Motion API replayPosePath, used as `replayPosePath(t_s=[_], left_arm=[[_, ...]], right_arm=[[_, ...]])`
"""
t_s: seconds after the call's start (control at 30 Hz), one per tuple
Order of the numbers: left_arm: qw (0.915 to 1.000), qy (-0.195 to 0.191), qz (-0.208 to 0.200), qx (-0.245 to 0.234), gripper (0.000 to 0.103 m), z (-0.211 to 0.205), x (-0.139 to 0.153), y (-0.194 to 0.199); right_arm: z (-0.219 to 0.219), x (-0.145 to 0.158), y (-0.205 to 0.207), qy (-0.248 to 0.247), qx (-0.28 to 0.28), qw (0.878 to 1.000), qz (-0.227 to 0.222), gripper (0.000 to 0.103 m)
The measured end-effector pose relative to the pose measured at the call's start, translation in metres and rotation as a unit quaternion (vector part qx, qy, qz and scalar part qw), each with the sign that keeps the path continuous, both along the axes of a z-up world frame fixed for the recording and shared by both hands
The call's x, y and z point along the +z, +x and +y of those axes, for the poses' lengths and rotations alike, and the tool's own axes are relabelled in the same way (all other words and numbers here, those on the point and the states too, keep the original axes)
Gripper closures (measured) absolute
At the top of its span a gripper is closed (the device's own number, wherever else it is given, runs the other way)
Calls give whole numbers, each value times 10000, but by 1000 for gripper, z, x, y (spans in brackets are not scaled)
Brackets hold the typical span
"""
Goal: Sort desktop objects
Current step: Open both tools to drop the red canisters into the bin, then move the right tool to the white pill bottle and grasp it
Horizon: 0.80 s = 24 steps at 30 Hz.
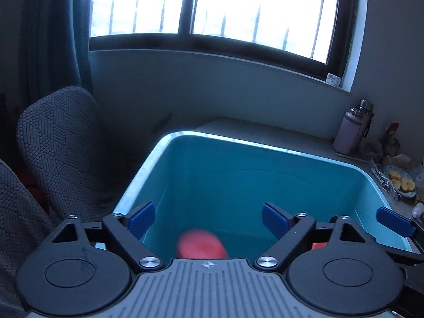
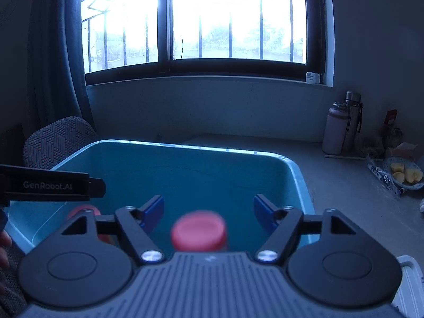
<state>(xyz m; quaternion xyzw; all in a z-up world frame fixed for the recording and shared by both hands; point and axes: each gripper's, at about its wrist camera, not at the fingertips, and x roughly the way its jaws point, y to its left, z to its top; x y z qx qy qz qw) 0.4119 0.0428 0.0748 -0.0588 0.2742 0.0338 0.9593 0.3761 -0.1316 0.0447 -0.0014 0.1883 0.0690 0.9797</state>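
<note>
- Both grippers hung over a teal bin, and each stood wide open with nothing between its blue pads.
- Left gripper was above the bin's near left part; below its gap lay a blurred red object, apart from both pads.
- Right gripper pointed into the same bin; a blurred red cap-like object sat under its gap, clear of the pads on either side.
- Whether that red object rested on the bin floor or was in the air could not be told, since it was blurred in both views.
- Part of the left gripper's body crossed the left edge of the right wrist view, above a second patch of red half hidden behind the right gripper's frame.
- One pad of the right gripper showed at the bin's right rim in the left wrist view.
- On the desk to the right of the bin stood two bottles against the wall, and nearer lay a plate of cut fruit.
- A chair back stood left of the bin, under the window.
</note>
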Motion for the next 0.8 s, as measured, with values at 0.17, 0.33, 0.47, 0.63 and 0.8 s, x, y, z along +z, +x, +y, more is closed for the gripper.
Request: replayPosePath(t_s=[0.17, 0.33, 0.47, 0.63, 0.8], left_arm=[[9994, -17, -355, -54, 11, 6, 18, -26], [9978, 166, -582, -284, 11, 9, 37, -55], [9972, 132, -709, -196, 11, 24, 43, -90], [9975, -37, -702, -98, 10, 51, 37, -139], [9984, -83, -555, -19, 9, 67, 15, -177]], right_arm=[[1, 16, -24, 58, -133, 9997, -220, 23], [4, 30, -52, 105, -356, 9984, -432, 19], [13, 31, -75, 151, -442, 9978, -478, 19], [25, 24, -115, 215, -524, 9963, -641, 17], [37, 7, -144, 193, -446, 9975, -508, 16]])
